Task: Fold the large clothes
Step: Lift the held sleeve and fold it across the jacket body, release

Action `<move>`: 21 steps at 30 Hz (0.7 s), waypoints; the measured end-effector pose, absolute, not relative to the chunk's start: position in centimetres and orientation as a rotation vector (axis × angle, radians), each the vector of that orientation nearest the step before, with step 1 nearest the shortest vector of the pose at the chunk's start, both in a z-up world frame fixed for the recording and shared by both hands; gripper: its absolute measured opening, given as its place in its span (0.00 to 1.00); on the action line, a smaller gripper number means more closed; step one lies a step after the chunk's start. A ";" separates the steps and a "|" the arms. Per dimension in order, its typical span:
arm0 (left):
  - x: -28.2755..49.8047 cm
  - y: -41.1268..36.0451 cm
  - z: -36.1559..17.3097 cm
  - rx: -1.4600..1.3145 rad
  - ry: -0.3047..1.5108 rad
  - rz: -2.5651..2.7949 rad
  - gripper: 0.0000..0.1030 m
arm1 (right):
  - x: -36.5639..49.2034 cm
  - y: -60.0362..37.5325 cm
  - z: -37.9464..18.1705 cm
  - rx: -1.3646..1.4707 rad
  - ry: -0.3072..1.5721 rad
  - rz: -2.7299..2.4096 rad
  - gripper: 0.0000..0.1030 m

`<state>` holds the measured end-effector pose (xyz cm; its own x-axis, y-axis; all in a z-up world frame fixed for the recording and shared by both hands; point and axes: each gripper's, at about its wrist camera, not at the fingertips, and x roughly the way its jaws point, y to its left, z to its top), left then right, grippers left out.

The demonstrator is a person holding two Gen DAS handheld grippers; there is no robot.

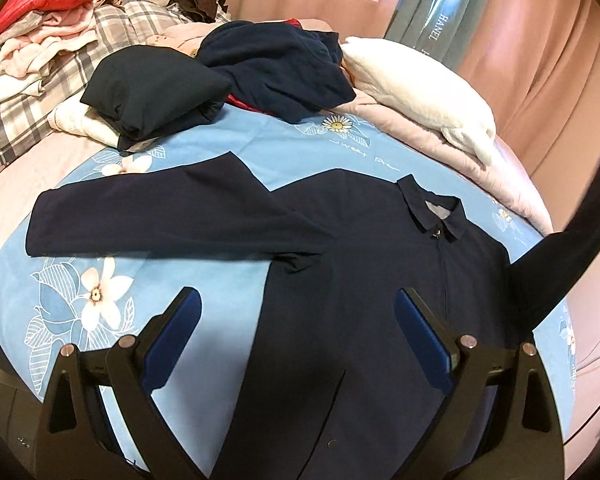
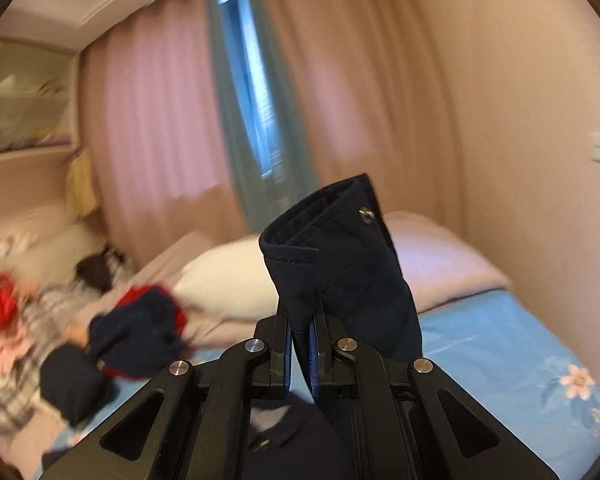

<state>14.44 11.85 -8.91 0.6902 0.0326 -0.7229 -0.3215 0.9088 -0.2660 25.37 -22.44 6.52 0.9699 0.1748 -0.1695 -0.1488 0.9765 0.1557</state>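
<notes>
My left tool (image 1: 298, 322) hung open above the dark navy collared jacket (image 1: 380, 280) spread flat on the blue floral bedsheet (image 1: 228, 276); my right tool (image 2: 300, 332) pinched its snap-buttoned cuff (image 2: 340, 252), lifted.

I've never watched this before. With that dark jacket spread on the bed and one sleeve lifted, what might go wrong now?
1. The right gripper pinches only the cuff near its edge; it might slip free.
2. The left gripper hangs open above the jacket, holding nothing, so pulling the sleeve may drag the body and wrinkle it.
3. The clothes pile lies close behind the collar; a fold that way might snag it.
</notes>
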 end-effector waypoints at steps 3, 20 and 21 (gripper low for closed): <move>14.3 12.4 -8.8 -0.395 0.783 0.213 0.94 | 26.5 -19.1 4.7 0.119 0.236 0.251 0.07; 15.5 14.5 -10.4 -0.394 0.805 0.233 0.94 | 29.0 -7.0 -7.6 0.089 0.649 0.519 0.07; 15.6 14.6 -10.6 -0.396 0.808 0.234 0.94 | 29.0 -6.3 -8.5 0.078 0.675 0.529 0.07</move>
